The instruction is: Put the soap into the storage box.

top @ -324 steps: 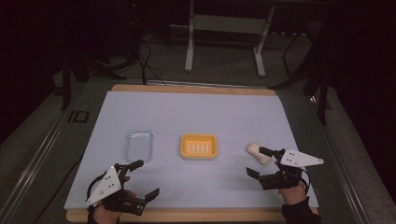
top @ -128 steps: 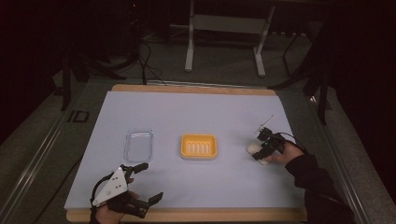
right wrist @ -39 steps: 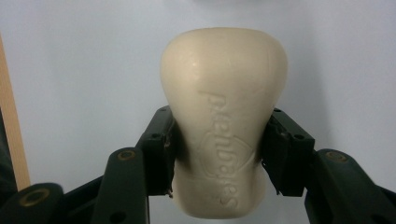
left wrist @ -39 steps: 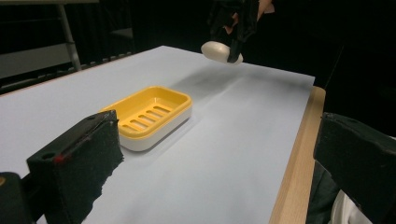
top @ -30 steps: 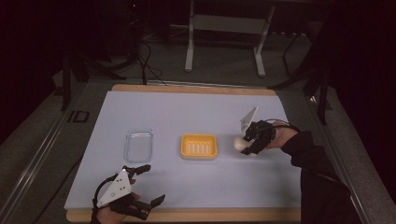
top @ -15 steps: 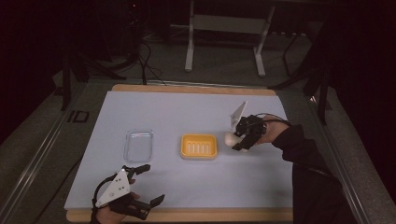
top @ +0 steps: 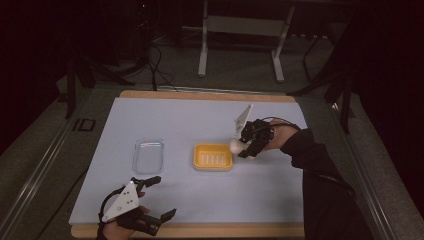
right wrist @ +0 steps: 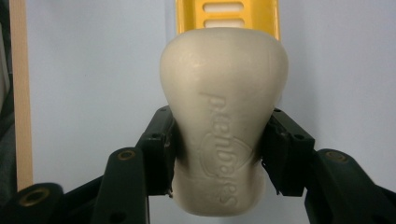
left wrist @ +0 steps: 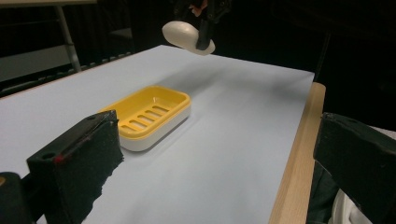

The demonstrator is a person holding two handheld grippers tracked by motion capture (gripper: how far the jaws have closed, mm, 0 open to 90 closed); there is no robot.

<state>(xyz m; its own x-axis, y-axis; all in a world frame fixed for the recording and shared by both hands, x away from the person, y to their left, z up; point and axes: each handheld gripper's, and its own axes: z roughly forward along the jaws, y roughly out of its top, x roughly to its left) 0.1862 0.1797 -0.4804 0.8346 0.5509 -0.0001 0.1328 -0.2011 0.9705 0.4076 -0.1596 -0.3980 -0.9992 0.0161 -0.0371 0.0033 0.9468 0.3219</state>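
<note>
My right claw (right wrist: 219, 154) is clamped on the soap (right wrist: 223, 116) — lifted off the table, just beside the yellow dish (top: 213, 156). Left to do: probably setting it in. My left claw (top: 150, 200) rests open — empty.

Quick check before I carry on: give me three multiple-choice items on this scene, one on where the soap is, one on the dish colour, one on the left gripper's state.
1. Where is the soap bar?
A. In the clear tray
B. Held above the table beside the soap dish
C. Lying on the table edge

2. What colour is the soap dish?
A. Yellow
B. Blue
C. Black

3. How does the left gripper stand?
A. Shut on the soap
B. Shut on the tray
C. Open, holding nothing

Answers: 1 B, the right gripper clamps it in the air; 2 A, a yellow slotted top; 3 C, its jaws stand apart over bare table.
</note>
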